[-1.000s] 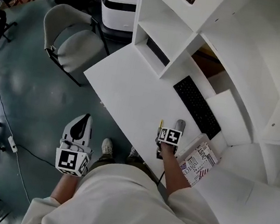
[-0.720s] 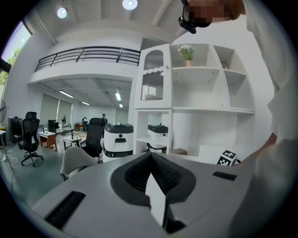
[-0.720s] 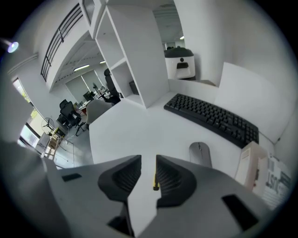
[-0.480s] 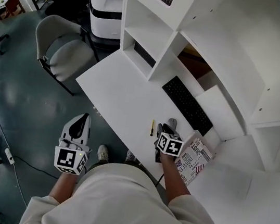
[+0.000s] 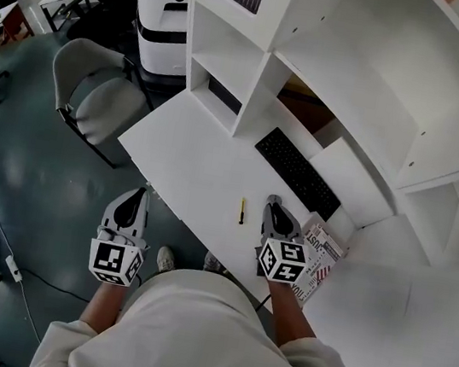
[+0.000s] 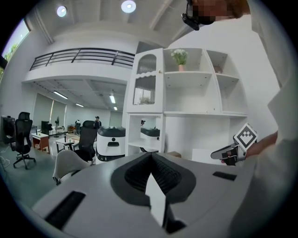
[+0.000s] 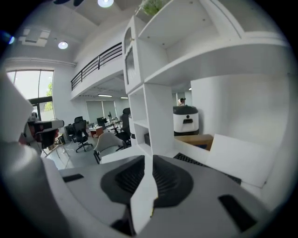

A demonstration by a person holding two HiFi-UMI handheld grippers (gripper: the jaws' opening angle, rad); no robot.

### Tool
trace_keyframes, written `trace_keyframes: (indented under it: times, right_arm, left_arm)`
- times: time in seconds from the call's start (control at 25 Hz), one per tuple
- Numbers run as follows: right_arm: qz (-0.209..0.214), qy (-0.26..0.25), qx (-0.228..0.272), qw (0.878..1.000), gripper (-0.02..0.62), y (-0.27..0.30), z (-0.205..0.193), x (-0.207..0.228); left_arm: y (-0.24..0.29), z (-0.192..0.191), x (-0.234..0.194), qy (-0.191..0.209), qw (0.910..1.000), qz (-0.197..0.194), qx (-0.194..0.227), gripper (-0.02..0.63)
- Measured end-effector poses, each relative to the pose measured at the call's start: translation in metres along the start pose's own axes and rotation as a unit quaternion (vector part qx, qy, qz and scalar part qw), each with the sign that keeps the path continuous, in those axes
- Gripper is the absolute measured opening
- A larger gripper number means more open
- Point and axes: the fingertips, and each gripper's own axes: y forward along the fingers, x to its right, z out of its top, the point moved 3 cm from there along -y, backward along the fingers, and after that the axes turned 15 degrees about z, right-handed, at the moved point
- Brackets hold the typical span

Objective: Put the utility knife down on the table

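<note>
The yellow utility knife (image 5: 242,211) lies flat on the white table (image 5: 198,160) near its front edge, and nothing touches it. My right gripper (image 5: 274,204) hangs above the table just right of the knife. Its jaws are closing, a narrow gap still shows between them in the right gripper view (image 7: 149,159), and nothing is in that gap. My left gripper (image 5: 132,206) is off the table's front edge, over the floor, with its jaws together and empty (image 6: 151,155).
A black keyboard (image 5: 298,173) lies at the back of the table under the white shelf unit (image 5: 257,88). A printed box (image 5: 321,258) sits right of my right gripper. A grey chair (image 5: 96,97) stands left of the table.
My right gripper has risen off the table and tilted up, leaving the knife lying there. Its jaws have narrowed. The left gripper has barely shifted.
</note>
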Motion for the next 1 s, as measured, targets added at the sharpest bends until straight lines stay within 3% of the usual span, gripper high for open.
trace_keyframes:
  times: [0.32,0.56,1.0]
  right_arm:
    - [-0.017,-0.061,0.077,0.995,0.005,-0.047,0.042,-0.016]
    - [-0.019,-0.079,0.118,0.990,0.003,-0.073,0.057,-0.022]
    - [-0.013,-0.089,0.139,0.986,0.003,-0.086,0.061,-0.029]
  left_arm:
    - [-0.003,0.004,0.009,0.000,0.9999,-0.012,0.002,0.000]
    - [-0.006,0.006,0.014,0.000,0.9998,-0.018,0.002,0.000]
    - [-0.010,0.004,0.019,0.000,0.9997,-0.024,0.000,0.000]
